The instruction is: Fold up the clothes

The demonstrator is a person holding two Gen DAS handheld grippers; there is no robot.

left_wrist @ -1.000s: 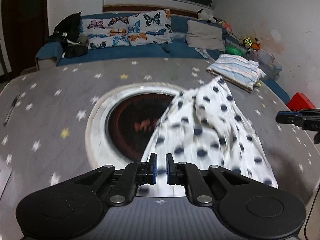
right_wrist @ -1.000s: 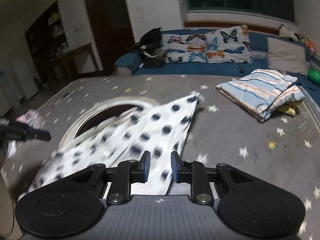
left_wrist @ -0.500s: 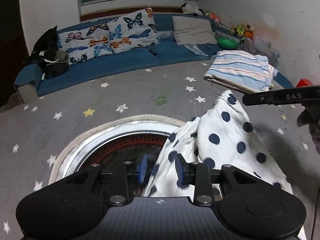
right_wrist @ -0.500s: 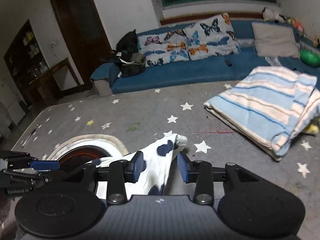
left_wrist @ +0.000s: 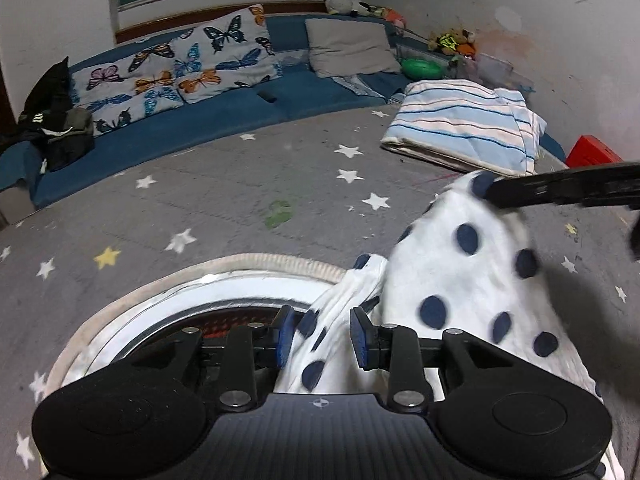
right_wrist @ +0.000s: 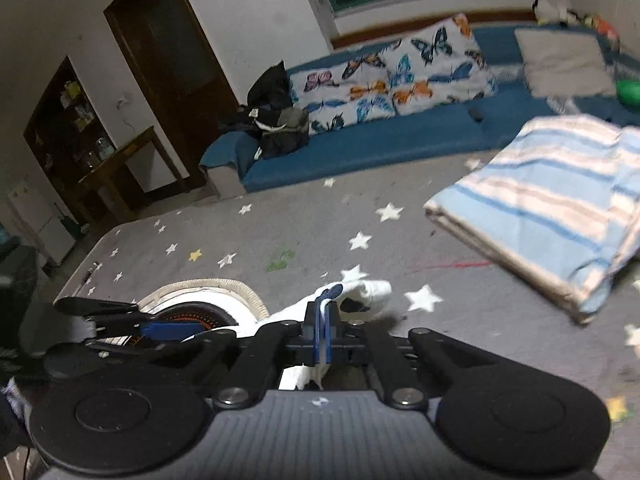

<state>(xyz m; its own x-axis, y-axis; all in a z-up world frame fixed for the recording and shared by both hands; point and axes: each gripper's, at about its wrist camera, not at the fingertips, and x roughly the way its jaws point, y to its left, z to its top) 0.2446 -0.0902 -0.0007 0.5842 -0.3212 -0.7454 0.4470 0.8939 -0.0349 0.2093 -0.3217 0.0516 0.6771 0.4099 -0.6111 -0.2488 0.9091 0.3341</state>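
A white garment with dark blue dots [left_wrist: 460, 280] lies on the grey star-patterned surface [left_wrist: 240, 200], partly over a round printed ring. My left gripper [left_wrist: 322, 332] is open, its blue pads either side of a bunched fold of the cloth. My right gripper [right_wrist: 321, 322] is shut on the garment's far corner [right_wrist: 360, 294]. In the left wrist view the right gripper [left_wrist: 560, 188] reaches in from the right edge at that corner. The left gripper [right_wrist: 120, 320] shows at the lower left of the right wrist view.
A folded blue-and-white striped blanket [left_wrist: 464, 132] lies at the back right. Behind runs a blue couch [left_wrist: 200, 128] with butterfly pillows [left_wrist: 180, 68], a grey pillow and dark bags [left_wrist: 52, 120]. A red box [left_wrist: 592, 152] sits at the right. A doorway and shelves stand left.
My left gripper opened wider around the cloth fold. My right gripper went forward to the garment's far corner and closed on it.
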